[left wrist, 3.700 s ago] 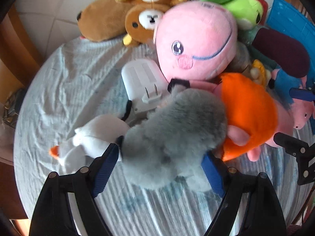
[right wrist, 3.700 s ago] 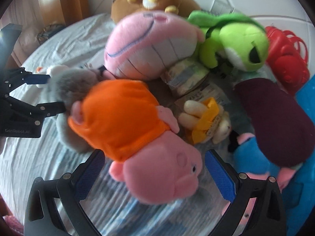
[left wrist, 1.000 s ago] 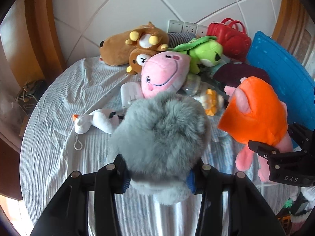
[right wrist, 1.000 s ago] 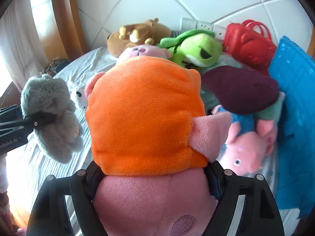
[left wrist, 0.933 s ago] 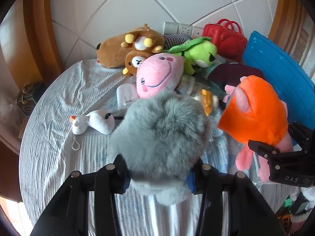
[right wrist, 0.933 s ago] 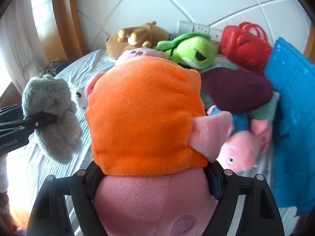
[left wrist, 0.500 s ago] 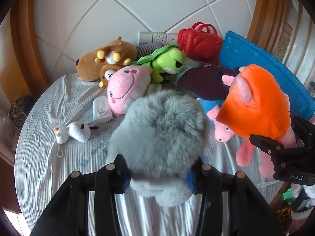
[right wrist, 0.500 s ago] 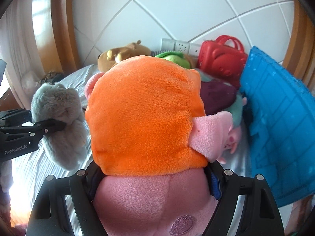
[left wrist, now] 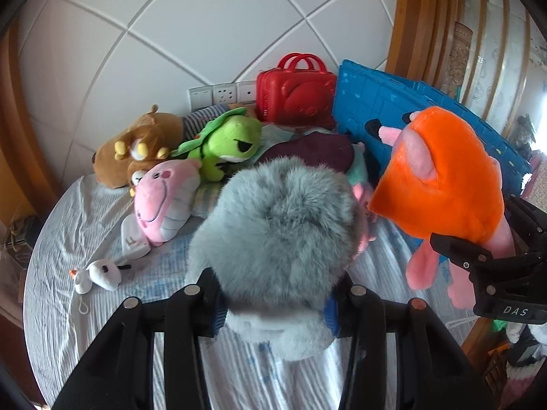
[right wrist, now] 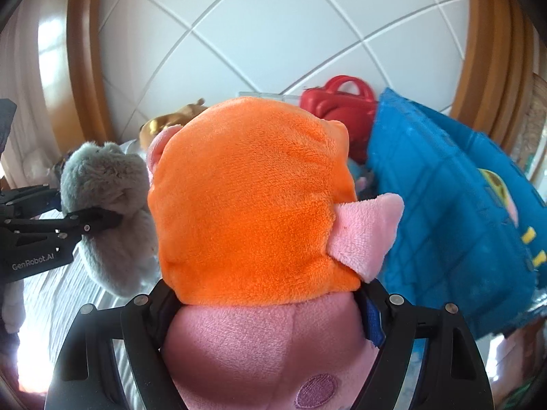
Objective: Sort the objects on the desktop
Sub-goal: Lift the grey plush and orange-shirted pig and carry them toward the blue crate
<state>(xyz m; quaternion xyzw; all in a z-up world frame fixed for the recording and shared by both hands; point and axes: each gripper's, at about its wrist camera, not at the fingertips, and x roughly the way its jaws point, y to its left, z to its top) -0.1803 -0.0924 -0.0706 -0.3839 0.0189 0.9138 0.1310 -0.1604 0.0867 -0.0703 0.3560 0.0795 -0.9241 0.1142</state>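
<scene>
The grey furry plush (left wrist: pixel 280 239) hung above the striped tablecloth (left wrist: pixel 85 324), pinched low on its body by the left gripper (left wrist: pixel 273 311), whose 2 blue-padded fingers were pressed into the fur on either side. Just to its right, the pink pig plush in the orange dress (right wrist: pixel 253 205) was held aloft the same way, the right gripper (right wrist: pixel 270 311) clamped around its pink head below the dress hem. Both toys were clear of the table.

Beyond them stood the blue plastic crate (left wrist: pixel 410 109), leaning by the red toy suitcase (left wrist: pixel 295 94); I judged it the likely place for soft toys. To do this carry well, each toy wanted lifting over the crate's rim before the fingers parted, since a floppy leg could catch on the edge. The 2 toys hung near each other, so one should go in first.

Left on the cloth were the green frog plush (left wrist: pixel 229 140), the pink whale plush (left wrist: pixel 164 198), the brown bear plush (left wrist: pixel 136 147) and a small white snowman keychain (left wrist: pixel 99 273).
</scene>
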